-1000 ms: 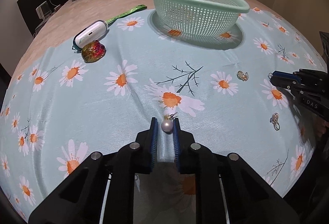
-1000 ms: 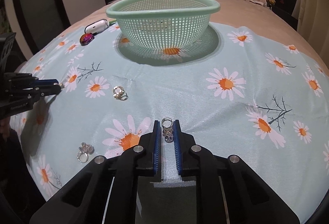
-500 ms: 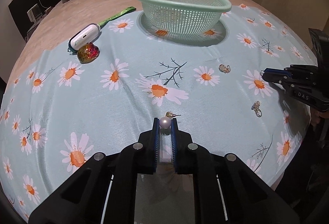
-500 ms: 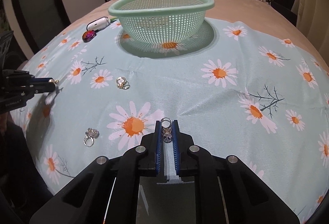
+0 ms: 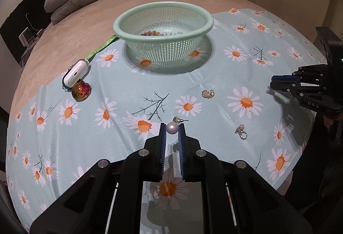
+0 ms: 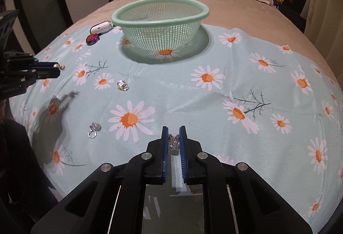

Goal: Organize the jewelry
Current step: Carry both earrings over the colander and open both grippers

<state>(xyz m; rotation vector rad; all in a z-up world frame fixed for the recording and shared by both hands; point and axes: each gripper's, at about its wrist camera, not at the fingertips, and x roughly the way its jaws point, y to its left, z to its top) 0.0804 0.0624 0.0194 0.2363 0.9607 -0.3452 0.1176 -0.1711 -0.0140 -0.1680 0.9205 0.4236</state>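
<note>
I am holding both grippers above the daisy cloth (image 5: 214,75), each pointing toward the basket (image 5: 163,29) that is sitting at the far middle of the cloth. My left gripper (image 5: 172,129) is hovering over the near part of the cloth, fingers level and nearly closed, pinching a pearl earring (image 5: 172,128) between the blue pads (image 5: 163,137); its gold post is sticking out just past the tips. In the right view that same gripper (image 6: 56,70) is coming in from the left edge, the pearl (image 6: 56,65) showing at its tips.

My right gripper (image 6: 173,139) is likewise narrowed down, gripping a sparkly ring (image 6: 173,142) between its pads, set a little back from the tips. From the left camera it (image 5: 273,83) is reaching in from the right side, well apart from the left one; the ring itself I cannot make out there.

Two pieces are lying on the cloth between the grippers: a gold piece (image 5: 207,93) nearer the basket and a crystal ring (image 5: 241,131) nearer me. Some jewelry (image 5: 153,33) is lying inside the basket. A white case (image 5: 76,72) and a red-gold ornament (image 5: 81,90) are touching each other at the cloth's left edge.
</note>
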